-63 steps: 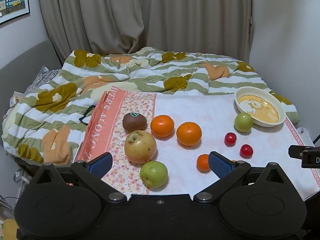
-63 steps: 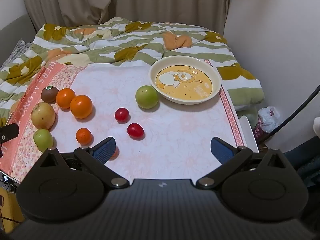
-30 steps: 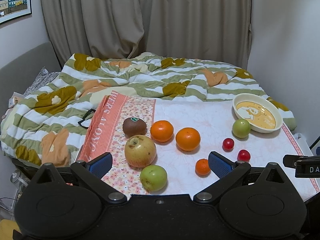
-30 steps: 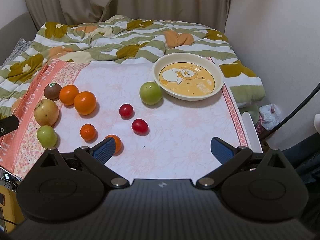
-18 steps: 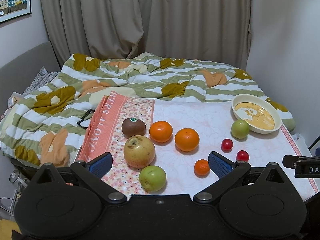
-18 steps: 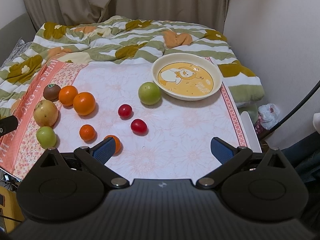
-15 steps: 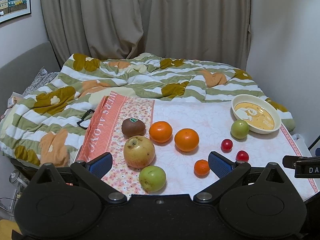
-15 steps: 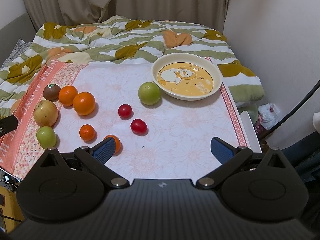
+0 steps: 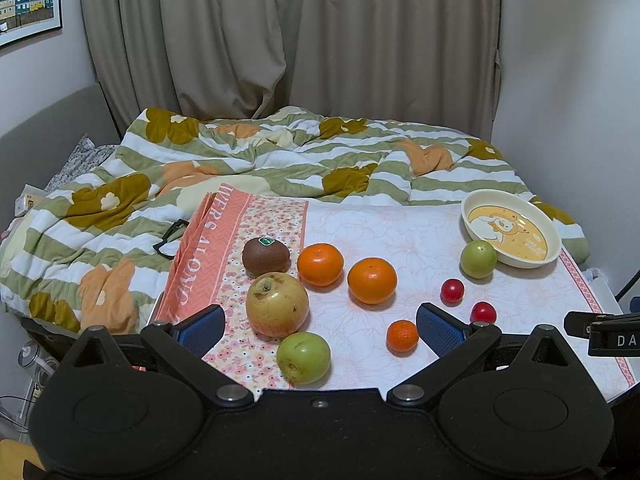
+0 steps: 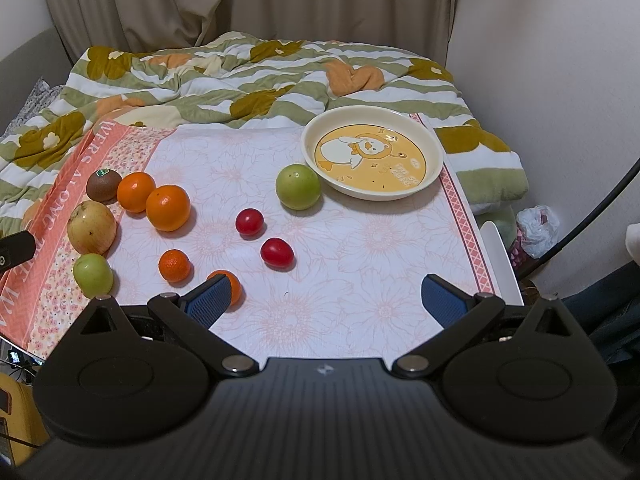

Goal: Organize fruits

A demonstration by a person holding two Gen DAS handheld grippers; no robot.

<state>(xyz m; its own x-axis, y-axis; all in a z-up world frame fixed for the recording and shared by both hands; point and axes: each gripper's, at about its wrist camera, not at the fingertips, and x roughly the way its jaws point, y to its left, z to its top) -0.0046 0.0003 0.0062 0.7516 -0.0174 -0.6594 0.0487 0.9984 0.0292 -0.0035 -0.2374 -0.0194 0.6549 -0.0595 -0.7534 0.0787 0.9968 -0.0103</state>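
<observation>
Floral cloth (image 10: 360,280) covers the table beside a bed with a striped quilt (image 10: 240,80), and all the fruit lies loose on it. Nearest, both tools hang above the near edge, empty: the left gripper (image 9: 320,330) spread wide over a green apple (image 9: 303,357), the right gripper (image 10: 326,300) spread wide with a small mandarin (image 10: 234,285) half hidden behind its left finger. Farther in lie another mandarin (image 10: 174,265), two red tomatoes (image 10: 277,253), a pear (image 10: 91,227), two oranges (image 10: 168,207) and a kiwi (image 10: 103,185). Farthest, a second green apple (image 10: 298,187) sits just beside the empty bowl (image 10: 432,152). Probably the first pick is pending; round fruit rolls, so come straight down, straddle one piece at its widest and close gently, clear of neighbours.
</observation>
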